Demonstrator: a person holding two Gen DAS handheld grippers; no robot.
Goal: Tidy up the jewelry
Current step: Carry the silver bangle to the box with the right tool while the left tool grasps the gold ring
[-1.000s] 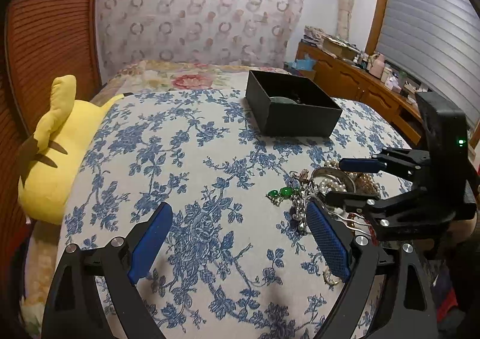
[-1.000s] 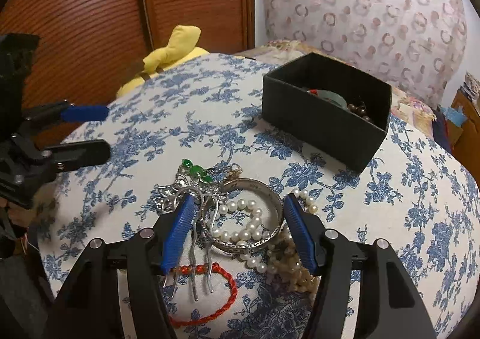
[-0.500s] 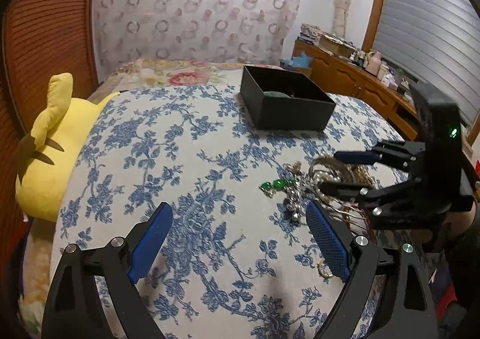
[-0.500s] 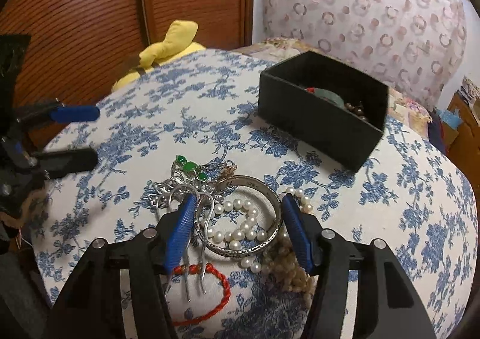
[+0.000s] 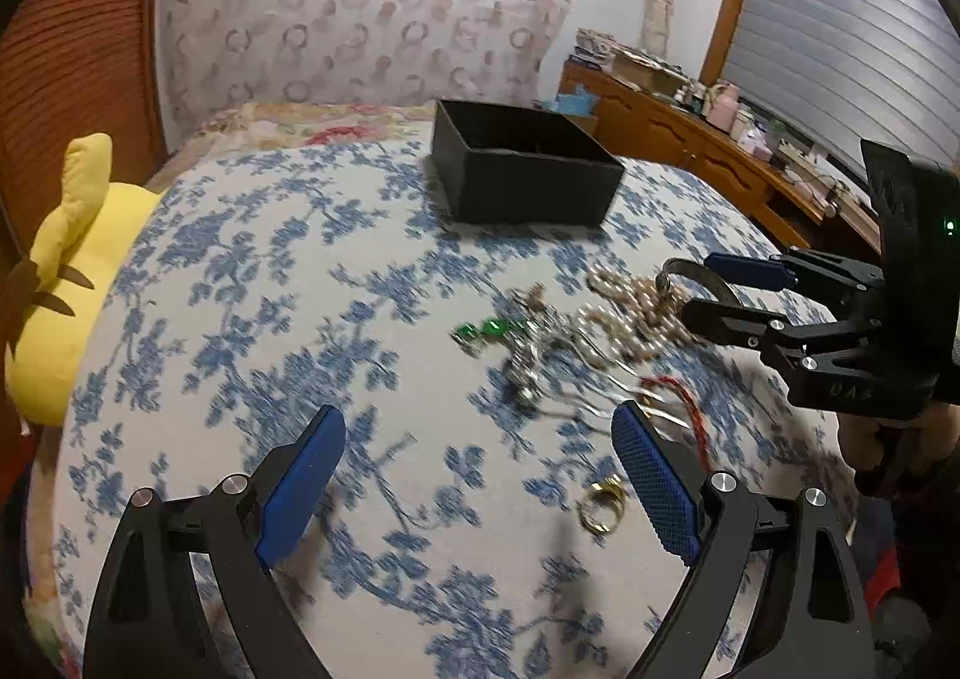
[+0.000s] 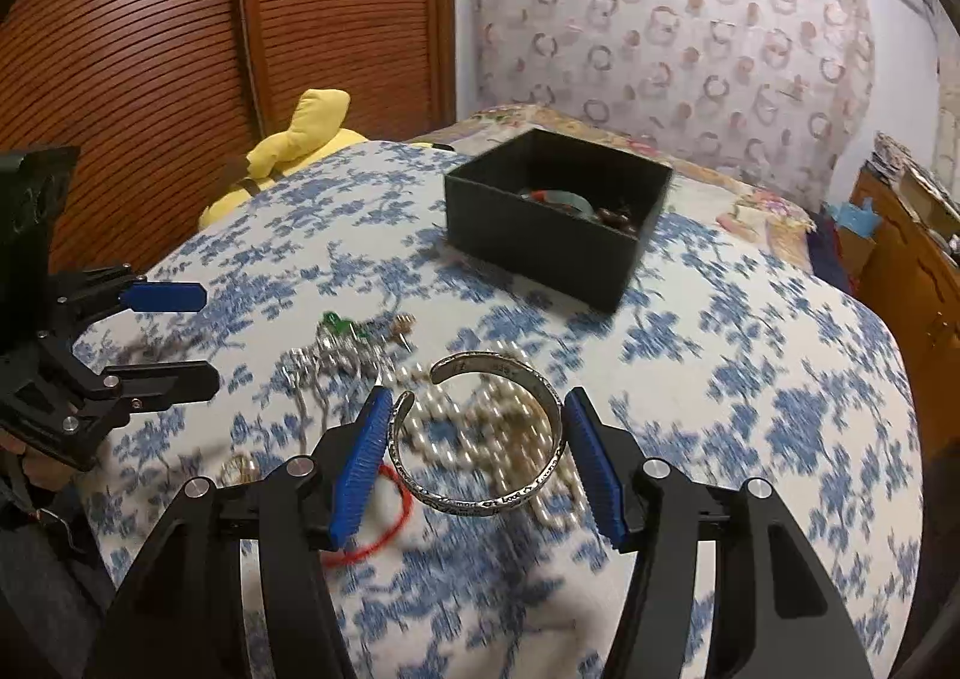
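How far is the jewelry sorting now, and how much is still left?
Partly done. The black box already holds a few pieces. The right gripper is shut on the silver cuff bracelet, lifted off the pile. Left on the bedspread: pearl strands, green-stone piece, red cord bracelet and gold ring. The left gripper is open and empty.

Motion blur smears the pearls beneath the right claw, so single strands cannot be told. The box wall beyond it hides most contents. The red cord passes behind its left finger.
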